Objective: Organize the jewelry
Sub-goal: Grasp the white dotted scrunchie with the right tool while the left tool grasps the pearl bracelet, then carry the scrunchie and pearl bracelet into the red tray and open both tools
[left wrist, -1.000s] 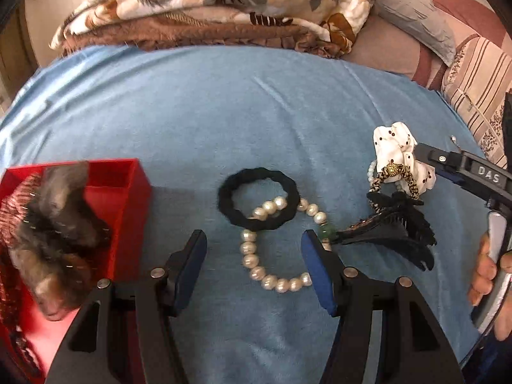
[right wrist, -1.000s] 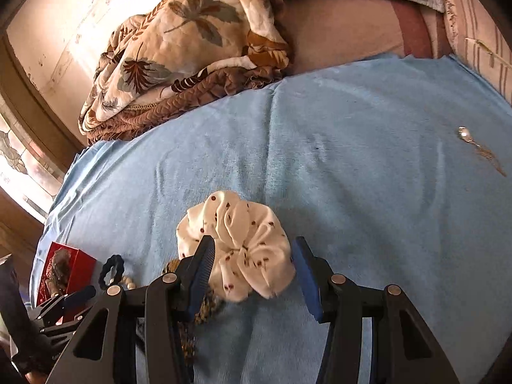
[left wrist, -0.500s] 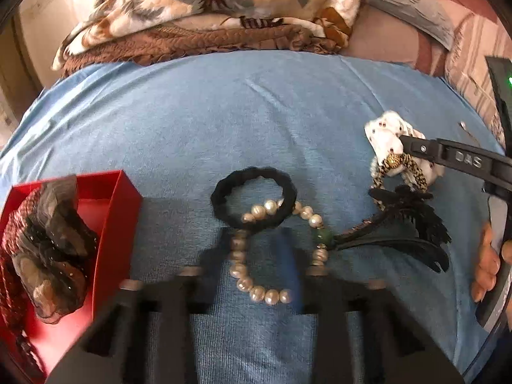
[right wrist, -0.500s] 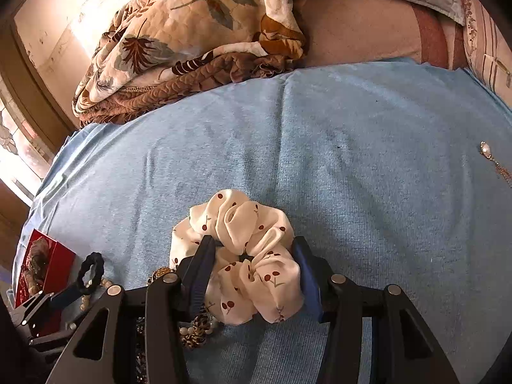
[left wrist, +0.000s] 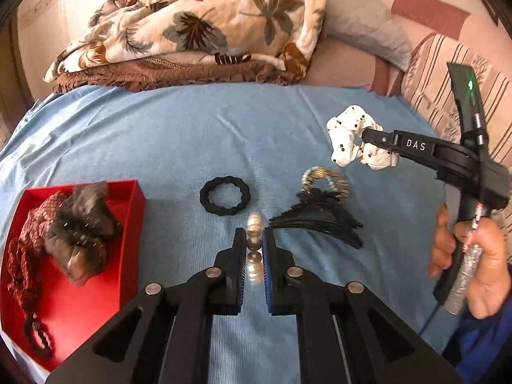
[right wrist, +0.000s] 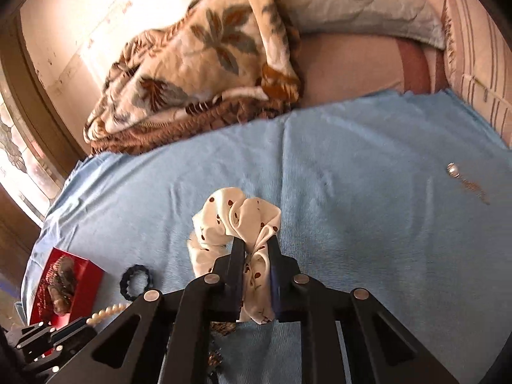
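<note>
My left gripper point(left wrist: 254, 233) is shut on a pearl bracelet point(left wrist: 253, 243), which hangs edge-on between the blue pads above the blue cloth point(left wrist: 160, 147). At the right, my right gripper point(left wrist: 363, 136) holds a white scrunchie with red dots point(left wrist: 345, 140) off the cloth. In the right wrist view its jaws point(right wrist: 256, 241) are closing and pinch the scrunchie's point(right wrist: 233, 220) fabric. A black hair tie point(left wrist: 225, 199), a black claw clip point(left wrist: 320, 220) and a gold bead bracelet point(left wrist: 326, 179) lie on the cloth. The red box point(left wrist: 128, 224) sits at the left.
The box holds a brown scrunchie point(left wrist: 80, 233) and a red braided one point(left wrist: 22, 256). A small earring point(right wrist: 452, 170) lies far right on the cloth. A leaf-print blanket point(left wrist: 192, 32) and pillows point(left wrist: 361, 22) line the back. A person's hand point(left wrist: 473, 256) grips the right handle.
My left gripper shut on the pearl bracelet and lifted it off the cloth. The right gripper closed on the white scrunchie and raised it, uncovering the gold bracelet.
</note>
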A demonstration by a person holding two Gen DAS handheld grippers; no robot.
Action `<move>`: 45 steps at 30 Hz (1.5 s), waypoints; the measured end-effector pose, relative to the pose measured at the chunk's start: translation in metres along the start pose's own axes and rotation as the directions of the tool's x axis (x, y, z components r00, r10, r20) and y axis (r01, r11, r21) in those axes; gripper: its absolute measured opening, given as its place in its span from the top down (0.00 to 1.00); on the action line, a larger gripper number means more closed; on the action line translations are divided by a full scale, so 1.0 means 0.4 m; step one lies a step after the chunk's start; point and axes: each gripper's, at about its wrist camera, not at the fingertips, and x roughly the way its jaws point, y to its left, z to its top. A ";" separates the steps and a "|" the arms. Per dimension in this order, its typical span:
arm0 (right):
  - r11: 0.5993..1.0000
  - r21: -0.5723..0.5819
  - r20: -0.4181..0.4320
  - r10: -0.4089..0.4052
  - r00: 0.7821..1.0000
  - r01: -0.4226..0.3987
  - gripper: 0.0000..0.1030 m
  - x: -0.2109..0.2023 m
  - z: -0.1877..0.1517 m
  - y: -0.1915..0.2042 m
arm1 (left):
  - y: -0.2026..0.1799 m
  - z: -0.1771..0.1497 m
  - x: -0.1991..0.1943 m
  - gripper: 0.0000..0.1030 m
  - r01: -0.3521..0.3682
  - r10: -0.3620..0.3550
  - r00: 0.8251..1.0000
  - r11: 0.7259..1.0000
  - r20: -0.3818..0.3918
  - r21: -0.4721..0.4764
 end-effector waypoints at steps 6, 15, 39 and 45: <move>0.998 0.054 0.045 0.032 0.998 -0.034 0.86 -0.072 -0.012 -0.007 | 0.034 -0.037 -0.088 0.91 0.022 -0.021 1.000 0.998 0.021 -0.058; 0.995 0.055 0.037 0.083 0.996 -0.085 0.86 -0.123 -0.090 0.052 | 0.098 -0.075 -0.238 0.91 0.028 -0.017 0.996 0.992 0.086 -0.125; 0.984 -0.094 -0.080 0.141 0.987 -0.149 0.86 -0.207 -0.358 0.290 | 0.433 -0.232 -0.284 0.91 -0.003 0.033 0.997 0.906 0.063 -0.422; 0.966 -0.159 -0.116 0.186 0.976 -0.203 0.86 -0.213 -0.361 0.388 | 0.498 -0.277 -0.242 0.91 -0.058 0.080 0.996 0.888 0.030 -0.457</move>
